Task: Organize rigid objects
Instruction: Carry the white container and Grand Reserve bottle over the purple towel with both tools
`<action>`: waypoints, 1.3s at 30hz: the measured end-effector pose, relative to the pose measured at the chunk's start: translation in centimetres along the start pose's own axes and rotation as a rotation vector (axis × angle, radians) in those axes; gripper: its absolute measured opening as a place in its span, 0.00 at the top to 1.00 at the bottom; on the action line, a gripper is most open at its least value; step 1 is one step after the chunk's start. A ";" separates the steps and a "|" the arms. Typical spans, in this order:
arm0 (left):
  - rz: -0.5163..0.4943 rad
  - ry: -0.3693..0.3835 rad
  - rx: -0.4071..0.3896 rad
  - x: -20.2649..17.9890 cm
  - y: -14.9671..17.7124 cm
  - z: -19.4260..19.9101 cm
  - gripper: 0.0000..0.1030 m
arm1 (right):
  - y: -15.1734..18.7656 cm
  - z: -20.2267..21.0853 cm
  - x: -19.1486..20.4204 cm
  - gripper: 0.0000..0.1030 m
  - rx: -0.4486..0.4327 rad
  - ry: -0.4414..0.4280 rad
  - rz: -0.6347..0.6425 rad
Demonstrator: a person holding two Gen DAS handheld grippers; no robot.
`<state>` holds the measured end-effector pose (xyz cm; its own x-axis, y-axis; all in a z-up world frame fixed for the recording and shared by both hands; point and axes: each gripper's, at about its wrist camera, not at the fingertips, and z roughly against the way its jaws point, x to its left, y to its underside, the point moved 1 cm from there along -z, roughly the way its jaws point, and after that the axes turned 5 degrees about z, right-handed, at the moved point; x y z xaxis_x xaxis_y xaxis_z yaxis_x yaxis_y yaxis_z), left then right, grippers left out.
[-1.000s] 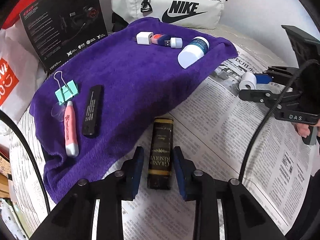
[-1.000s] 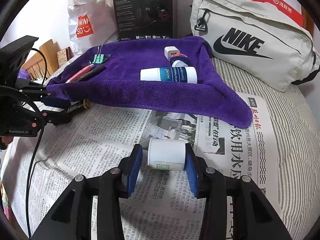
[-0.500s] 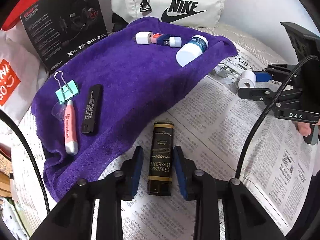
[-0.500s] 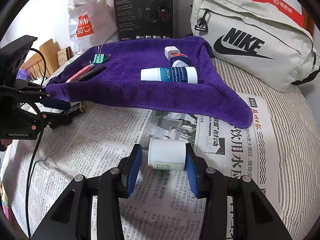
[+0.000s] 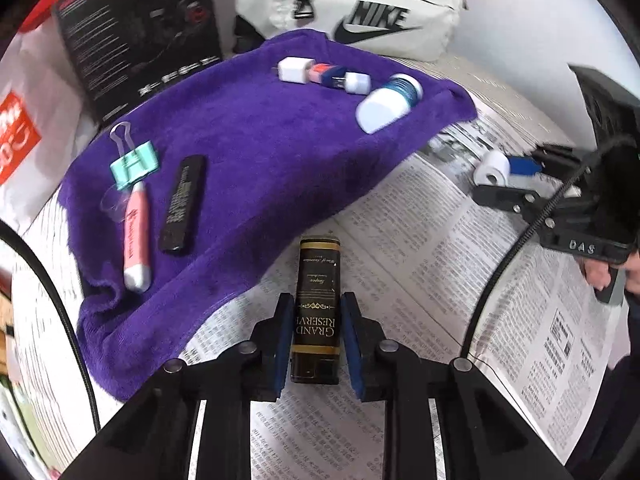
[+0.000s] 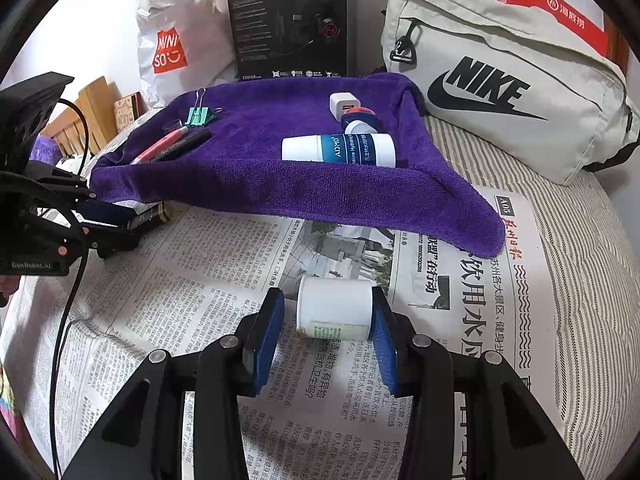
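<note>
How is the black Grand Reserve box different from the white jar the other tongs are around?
The black box is long, flat-sided and dark with gold lettering; the white jar is short, round and pale. The box lies lengthwise, pointing away between the left tongs; the jar lies on its side across the right tongs. The box reaches the purple towel's edge; the jar lies clear of it. Both rest on newspaper.
</note>
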<state>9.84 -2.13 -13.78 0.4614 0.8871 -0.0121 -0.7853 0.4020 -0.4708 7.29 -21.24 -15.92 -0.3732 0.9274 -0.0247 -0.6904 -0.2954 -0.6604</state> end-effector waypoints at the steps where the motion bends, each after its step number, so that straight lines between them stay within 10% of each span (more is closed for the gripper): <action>1: 0.011 -0.009 0.001 0.2 0.1 0.1 0.78 | 0.0 0.0 0.0 0.58 0.000 0.000 0.000; 5: 0.061 0.000 -0.022 0.7 0.7 1.2 0.78 | 0.1 0.2 -0.5 0.70 -0.006 -0.008 -0.016; 39: 0.218 0.030 -0.135 4.4 0.3 5.3 0.78 | -5.8 3.0 0.4 0.70 -0.044 -0.125 0.040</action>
<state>9.40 3.08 -9.27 0.3009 0.9416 -0.1513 -0.8063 0.1665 -0.5676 9.33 -19.87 -9.89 -0.4762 0.8784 0.0404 -0.6465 -0.3186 -0.6932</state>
